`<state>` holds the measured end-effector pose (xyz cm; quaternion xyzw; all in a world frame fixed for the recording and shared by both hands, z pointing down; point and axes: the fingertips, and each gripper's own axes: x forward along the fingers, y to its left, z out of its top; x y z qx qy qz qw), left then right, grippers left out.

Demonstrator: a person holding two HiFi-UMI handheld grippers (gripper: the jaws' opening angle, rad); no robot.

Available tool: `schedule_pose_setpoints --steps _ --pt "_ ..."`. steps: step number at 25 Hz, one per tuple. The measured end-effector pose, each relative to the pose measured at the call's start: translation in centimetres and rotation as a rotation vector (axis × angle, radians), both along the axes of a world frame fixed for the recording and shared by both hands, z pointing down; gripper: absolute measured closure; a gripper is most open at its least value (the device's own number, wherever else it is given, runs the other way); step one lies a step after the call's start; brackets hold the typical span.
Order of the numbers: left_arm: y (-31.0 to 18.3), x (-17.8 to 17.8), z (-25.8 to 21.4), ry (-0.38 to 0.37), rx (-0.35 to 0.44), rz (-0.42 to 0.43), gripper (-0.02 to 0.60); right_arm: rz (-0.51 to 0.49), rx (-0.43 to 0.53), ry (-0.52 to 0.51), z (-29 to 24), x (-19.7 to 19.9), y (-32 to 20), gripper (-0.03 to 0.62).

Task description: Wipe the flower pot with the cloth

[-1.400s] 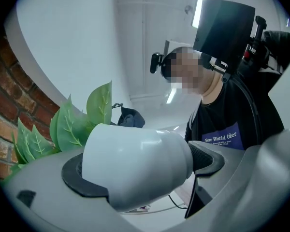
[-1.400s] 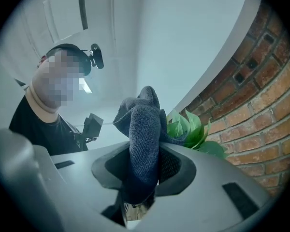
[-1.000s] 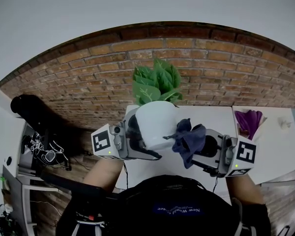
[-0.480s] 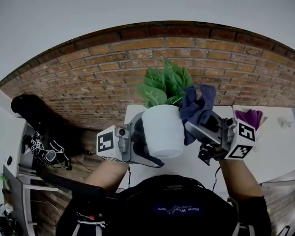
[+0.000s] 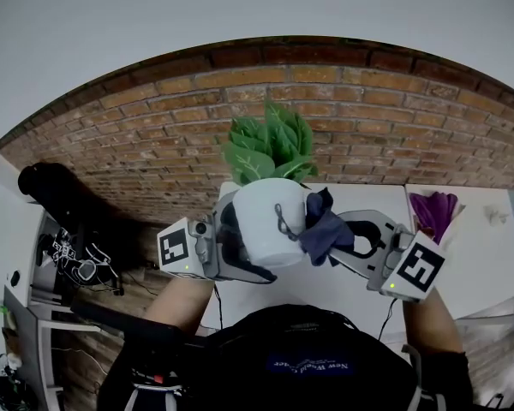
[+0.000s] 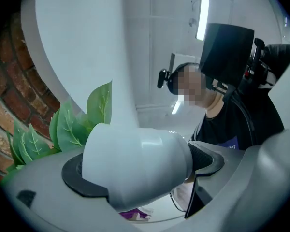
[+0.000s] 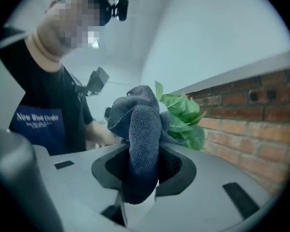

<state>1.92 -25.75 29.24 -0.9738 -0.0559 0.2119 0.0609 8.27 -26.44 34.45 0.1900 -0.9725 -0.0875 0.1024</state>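
A white flower pot (image 5: 270, 221) with a green leafy plant (image 5: 269, 148) is held up off the table, my left gripper (image 5: 240, 242) shut on its body. In the left gripper view the pot (image 6: 135, 166) fills the space between the dark pads, with the plant's leaves (image 6: 72, 124) at the left. My right gripper (image 5: 347, 242) is shut on a dark blue-grey cloth (image 5: 324, 229), which presses against the pot's right side. The cloth (image 7: 140, 144) bunches up between the pads in the right gripper view, the plant (image 7: 183, 117) just beyond it.
A white table (image 5: 360, 289) lies below the pot, against a brick wall (image 5: 154, 135). A purple item (image 5: 435, 211) lies at the table's right. A dark stand with cables (image 5: 68, 247) is on the floor at left.
The right gripper came down with the cloth from beside the leaves to the pot's right side. The pot and left gripper shifted a little left and the plant straightened.
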Motion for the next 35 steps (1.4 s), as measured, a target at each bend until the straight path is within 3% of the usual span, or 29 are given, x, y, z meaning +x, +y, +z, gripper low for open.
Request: schedule_pose_setpoints --steps 4,12,18,22,28,30,35 --pt "-0.3 -0.3 0.8 -0.092 0.025 0.017 0.049 0.251 0.230 0.380 -1.0 0.4 -5.2 0.488" --pt "-0.2 -0.2 1.1 -0.146 0.066 -0.010 0.049 0.229 0.383 0.506 -1.7 -1.7 -5.0 0.488" --pt "-0.8 0.0 0.9 -0.110 0.053 -0.071 0.049 0.061 0.372 0.505 1.5 -2.4 0.3 0.488" --pt "-0.3 0.2 1.0 -0.093 0.051 -0.059 0.049 -0.007 0.338 0.459 2.8 -2.5 2.3 0.488" --pt "0.3 -0.4 0.0 -0.054 0.043 0.023 0.049 0.124 0.205 0.202 -1.4 -1.1 -3.2 0.488" --pt "0.3 -0.7 -0.3 -0.051 0.038 0.038 0.051 0.155 0.189 0.199 -2.3 -1.3 -4.4 0.488" --pt "0.1 -0.5 0.0 -0.062 0.041 0.013 0.051 0.133 0.259 0.317 -1.7 -1.9 -3.4 0.488"
